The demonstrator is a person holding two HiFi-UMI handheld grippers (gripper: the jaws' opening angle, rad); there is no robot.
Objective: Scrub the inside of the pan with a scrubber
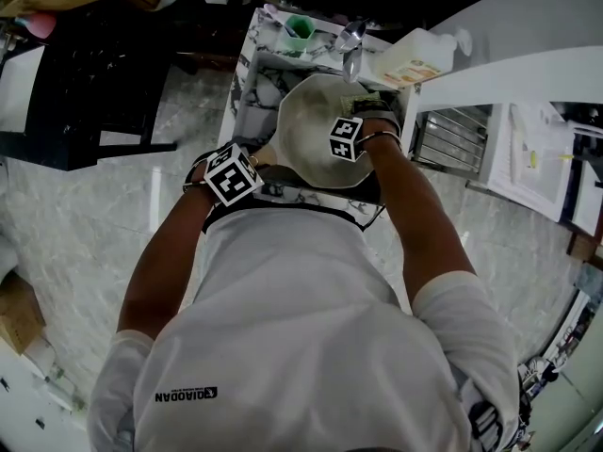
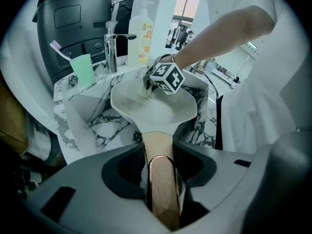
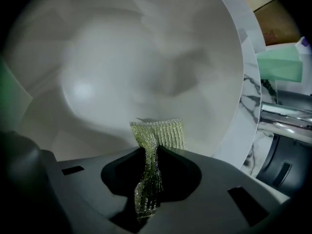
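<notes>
A pale cream pan (image 1: pixel 316 130) (image 2: pixel 161 108) (image 3: pixel 136 67) sits over the marble sink. My left gripper (image 2: pixel 160 189) (image 1: pixel 233 175) is shut on the pan's wooden handle (image 2: pixel 161 179), which runs between its jaws. Inside the pan, near its far side, my right gripper (image 3: pixel 152 179) (image 1: pixel 347 139) (image 2: pixel 165 77) is shut on a yellow-green mesh scrubber (image 3: pixel 156 140) (image 2: pixel 145 91). The scrubber's free end sticks out beyond the jaws against the pan's inner wall.
A chrome tap (image 2: pixel 112 38) (image 1: pixel 350 45) stands behind the sink (image 2: pixel 92 116), with a green cup (image 2: pixel 81 68) (image 1: pixel 299 34) holding a toothbrush at the left and a soap bottle (image 2: pixel 141 33) (image 1: pixel 415 56) at the right. A dark appliance (image 2: pixel 73 18) stands behind them.
</notes>
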